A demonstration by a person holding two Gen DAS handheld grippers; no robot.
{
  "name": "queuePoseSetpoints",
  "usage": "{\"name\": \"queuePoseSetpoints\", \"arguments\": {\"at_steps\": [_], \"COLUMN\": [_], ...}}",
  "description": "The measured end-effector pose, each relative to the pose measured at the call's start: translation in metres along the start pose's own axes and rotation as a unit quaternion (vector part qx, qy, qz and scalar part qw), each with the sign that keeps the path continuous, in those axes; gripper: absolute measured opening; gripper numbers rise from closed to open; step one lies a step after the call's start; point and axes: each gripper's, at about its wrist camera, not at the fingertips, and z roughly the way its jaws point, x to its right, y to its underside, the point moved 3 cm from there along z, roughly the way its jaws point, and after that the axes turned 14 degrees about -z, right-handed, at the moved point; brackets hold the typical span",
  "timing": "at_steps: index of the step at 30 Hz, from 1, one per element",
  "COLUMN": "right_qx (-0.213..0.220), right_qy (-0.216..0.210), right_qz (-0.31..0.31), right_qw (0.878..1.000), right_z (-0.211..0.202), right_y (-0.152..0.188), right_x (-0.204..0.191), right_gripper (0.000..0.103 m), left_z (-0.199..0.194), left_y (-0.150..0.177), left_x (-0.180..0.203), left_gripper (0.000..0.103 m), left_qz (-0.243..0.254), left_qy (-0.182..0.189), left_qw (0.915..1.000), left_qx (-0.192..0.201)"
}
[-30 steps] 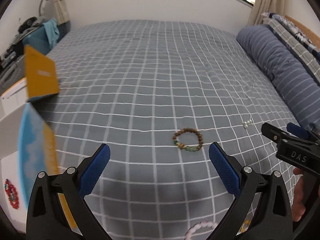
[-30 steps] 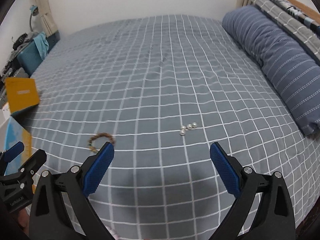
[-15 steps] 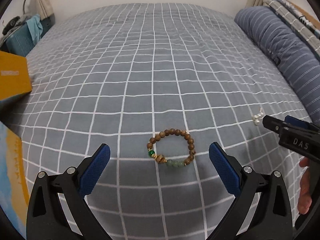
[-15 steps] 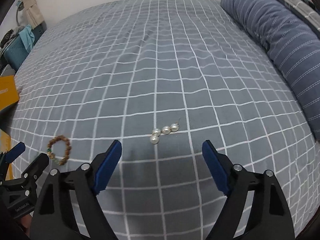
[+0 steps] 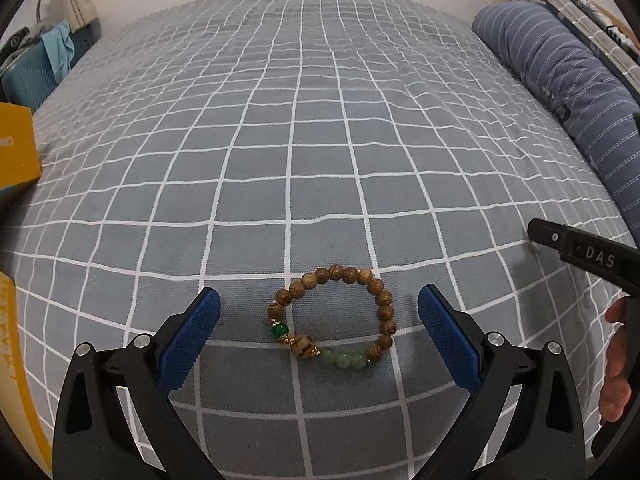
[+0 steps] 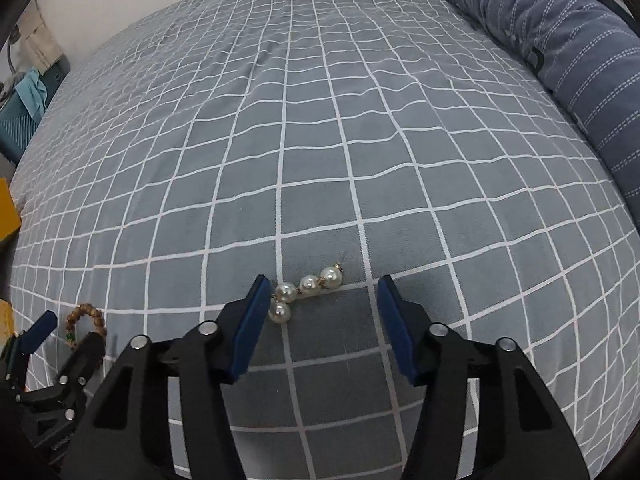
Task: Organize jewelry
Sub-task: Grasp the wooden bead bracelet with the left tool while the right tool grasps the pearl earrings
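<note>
A bracelet [image 5: 332,318] of brown wooden beads with a few green ones lies flat on the grey checked bedsheet [image 5: 320,140]. My left gripper [image 5: 318,294] hangs open just above it, a blue pad on either side, touching nothing. A short pearl piece [image 6: 308,290] lies on the sheet between the pads of my right gripper [image 6: 323,282]. Its jaws are closing; the left pad is right beside the pearls and the right pad stands well apart. The right wrist view also catches the bracelet [image 6: 86,318] and left gripper [image 6: 68,334] at the lower left.
A long blue striped bolster [image 5: 560,80] runs along the bed's right side. A yellow box [image 5: 16,152] and a teal case [image 5: 24,76] sit off the left edge. A hand [image 5: 616,360] holds the right gripper's handle.
Both grippers have come down and forward over the bed. The bracelet now sits between the left pads, and the right jaws have narrowed around the pearls.
</note>
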Motion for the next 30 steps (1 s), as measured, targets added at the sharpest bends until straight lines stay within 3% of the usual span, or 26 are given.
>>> {"name": "queuePoseSetpoints", "arguments": {"at_steps": [3, 8, 10, 14, 19, 30], "right_qx": [-0.003, -0.007, -0.009, -0.009, -0.008, 0.002], "right_qy": [-0.004, -0.003, -0.002, -0.006, -0.006, -0.01], "right_qz": [0.0, 0.0, 0.001, 0.003, 0.0, 0.001], "right_qw": [1.0, 1.0, 1.0, 1.0, 1.0, 1.0], "right_z": [0.003, 0.006, 0.007, 0.007, 0.005, -0.006], "right_y": [-0.002, -0.004, -0.004, -0.003, -0.002, -0.003], "right_x": [-0.002, -0.004, -0.004, -0.005, -0.005, -0.007], "right_gripper": [0.041, 0.031, 0.026, 0.014, 0.013, 0.013], "left_z": [0.003, 0.006, 0.005, 0.002, -0.001, -0.013], "left_y": [-0.001, -0.003, -0.003, -0.004, -0.005, -0.005], "left_x": [-0.005, -0.005, -0.003, -0.003, -0.007, -0.005], "left_gripper": [0.096, 0.077, 0.063, 0.045, 0.009, 0.008], "left_qz": [-0.007, -0.003, 0.001, 0.001, -0.005, -0.003], "left_qy": [-0.005, -0.011, -0.013, -0.014, -0.011, -0.003], "left_qw": [1.0, 0.9999, 0.9999, 0.9999, 0.9999, 1.0], "left_qx": [-0.004, -0.01, -0.009, -0.01, -0.01, -0.009]}}
